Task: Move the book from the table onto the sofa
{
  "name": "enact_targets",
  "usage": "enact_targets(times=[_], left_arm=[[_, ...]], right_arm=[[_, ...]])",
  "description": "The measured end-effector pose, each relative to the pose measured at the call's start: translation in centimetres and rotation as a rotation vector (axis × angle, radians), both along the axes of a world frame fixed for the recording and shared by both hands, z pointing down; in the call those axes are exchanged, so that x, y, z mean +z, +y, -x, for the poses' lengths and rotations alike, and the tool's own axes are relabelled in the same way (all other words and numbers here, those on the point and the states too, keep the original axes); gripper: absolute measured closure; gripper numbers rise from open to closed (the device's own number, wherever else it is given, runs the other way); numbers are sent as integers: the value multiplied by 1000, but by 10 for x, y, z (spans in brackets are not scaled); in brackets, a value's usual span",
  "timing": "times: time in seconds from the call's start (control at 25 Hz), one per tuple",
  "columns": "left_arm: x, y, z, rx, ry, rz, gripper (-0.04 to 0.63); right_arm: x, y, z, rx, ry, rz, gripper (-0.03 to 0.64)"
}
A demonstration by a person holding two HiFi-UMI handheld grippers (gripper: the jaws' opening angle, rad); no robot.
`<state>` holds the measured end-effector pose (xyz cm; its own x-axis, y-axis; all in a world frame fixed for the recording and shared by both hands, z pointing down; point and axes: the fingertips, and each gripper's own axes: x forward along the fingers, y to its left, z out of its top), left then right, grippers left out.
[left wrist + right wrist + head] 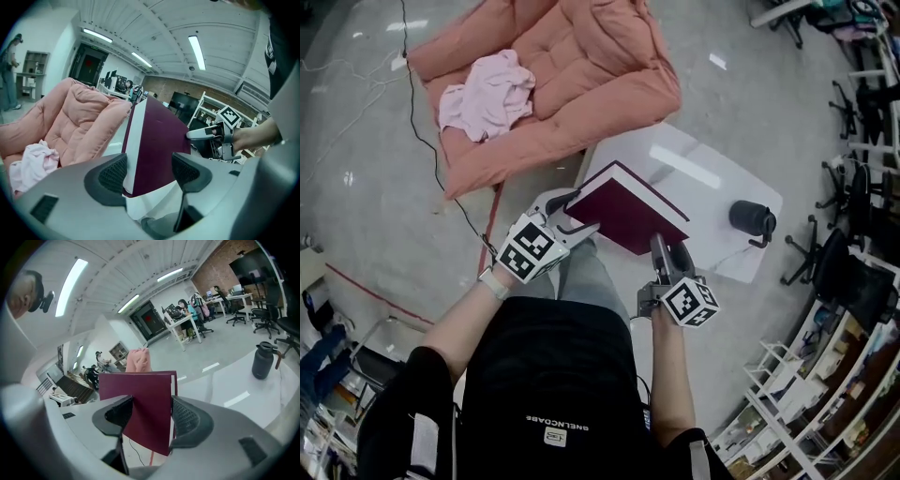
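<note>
While 2 grippers clamp it from opposite sides, the maroon book [623,211] hangs tilted in the air at the near left edge of the white table [722,173], not on the sofa. The left gripper [574,217] has its jaws closed on the book's left corner. In the left gripper view, the left gripper [150,171] has both ribbed pads [112,173] against the book [157,140], with the white page edge by the left pad and the maroon cover by the right one. The right gripper [661,248] bites the book's near edge. In the right gripper view, the right gripper [147,414] has its pads pressed on the book [143,399], with the cover standing up between them. Floor shows under the book's lower corner, so it is clear of the tabletop there. The right gripper [206,133] also shows in the left gripper view, touching the book's far edge.

The pink sofa [591,75] sits beyond the table, well apart from the book, with a pale pink cloth [487,94] lying on its seat. A dark jug [753,218] stands on the table's right part, apart from the book. A black cable [422,122] runs over the floor left of the sofa. Office chairs [848,192] stand at the right.
</note>
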<state>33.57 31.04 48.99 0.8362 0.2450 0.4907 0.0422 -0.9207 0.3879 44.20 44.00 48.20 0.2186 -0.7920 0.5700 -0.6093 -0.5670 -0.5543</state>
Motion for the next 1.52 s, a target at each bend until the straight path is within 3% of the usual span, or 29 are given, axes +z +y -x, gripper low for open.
enact_targets(times=[0.36,0.6,0.92,1.2,1.52], left_arm=[[-47,-21,30,-193,60,-68,287],[-73,-48,76,-380,99,-109,316],[-97,-92,138,-547,134,-153,321],[-123,-139,200,-644,172,-187,321],[-144,-198,271,-693,195,-207,321]], right_arm=[[-47,-37,12,-183,41,-85,342],[-74,-81,41,-336,79,-149,344],[-107,-153,87,-485,118,-233,344],[-140,-213,144,-578,162,-294,344],[-169,-286,212,-642,198,-337,344]])
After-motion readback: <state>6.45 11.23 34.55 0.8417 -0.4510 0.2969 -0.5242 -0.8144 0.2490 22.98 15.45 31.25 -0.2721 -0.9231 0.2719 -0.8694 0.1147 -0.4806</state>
